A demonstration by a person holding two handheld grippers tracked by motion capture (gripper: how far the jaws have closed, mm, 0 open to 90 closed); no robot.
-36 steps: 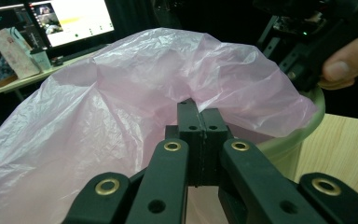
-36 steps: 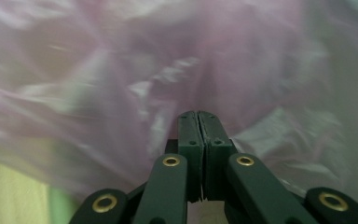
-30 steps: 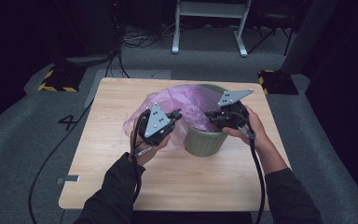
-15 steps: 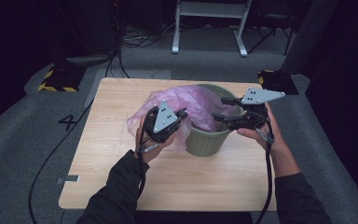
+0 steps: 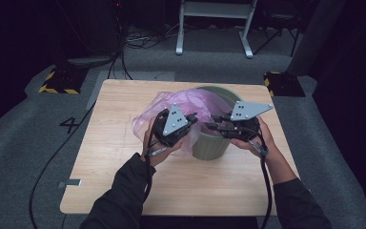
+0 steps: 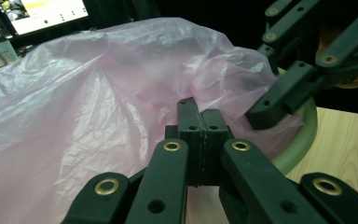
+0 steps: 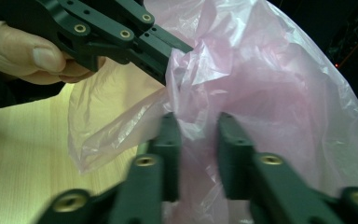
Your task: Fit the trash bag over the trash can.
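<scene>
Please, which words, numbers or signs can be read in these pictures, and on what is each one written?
"4": dark figure on the grey floor, left of the table.
Monitor behind the pink bag, left gripper view: text too small to read.
Nothing else readable.

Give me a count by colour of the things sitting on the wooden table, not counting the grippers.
Pink: 1, the plastic bag
Green: 1, the bin
Total: 2, both on the table
</scene>
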